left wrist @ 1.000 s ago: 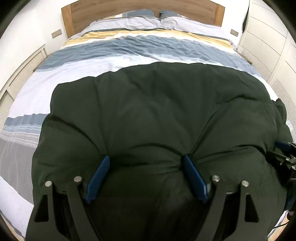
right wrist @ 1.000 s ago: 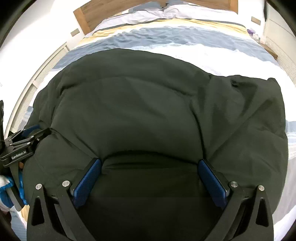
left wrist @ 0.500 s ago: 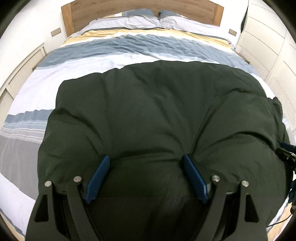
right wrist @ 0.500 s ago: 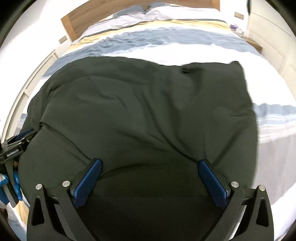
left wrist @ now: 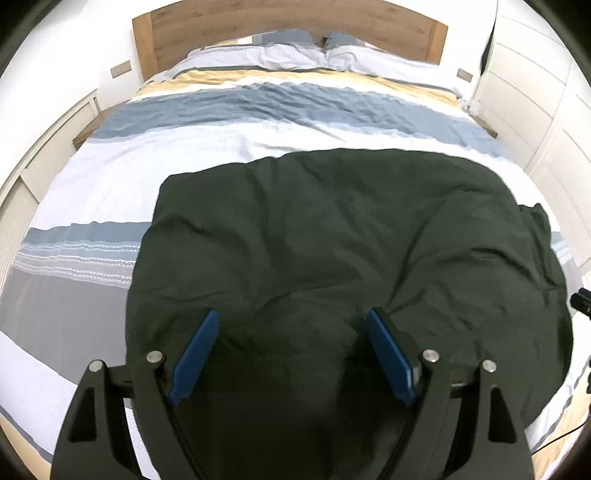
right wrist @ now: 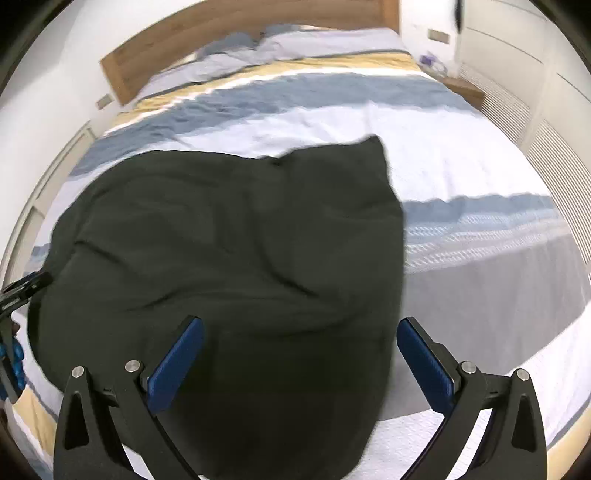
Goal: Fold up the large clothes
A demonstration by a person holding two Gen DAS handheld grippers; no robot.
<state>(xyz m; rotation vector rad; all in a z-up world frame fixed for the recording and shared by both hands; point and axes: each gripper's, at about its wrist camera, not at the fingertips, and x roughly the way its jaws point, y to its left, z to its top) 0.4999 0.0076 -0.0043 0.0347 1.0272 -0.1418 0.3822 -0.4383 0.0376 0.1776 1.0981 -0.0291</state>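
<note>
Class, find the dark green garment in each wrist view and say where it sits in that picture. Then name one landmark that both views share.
Left wrist view: the dark green garment fills the centre and lower right, spread on the striped bed cover.
Right wrist view: the dark green garment fills the centre and lower left.
Shared landmark: the wooden headboard at the top of both.

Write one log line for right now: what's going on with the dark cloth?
dark cloth spread on striped bed | left hand-held gripper open over cloth | right hand-held gripper open over cloth
</note>
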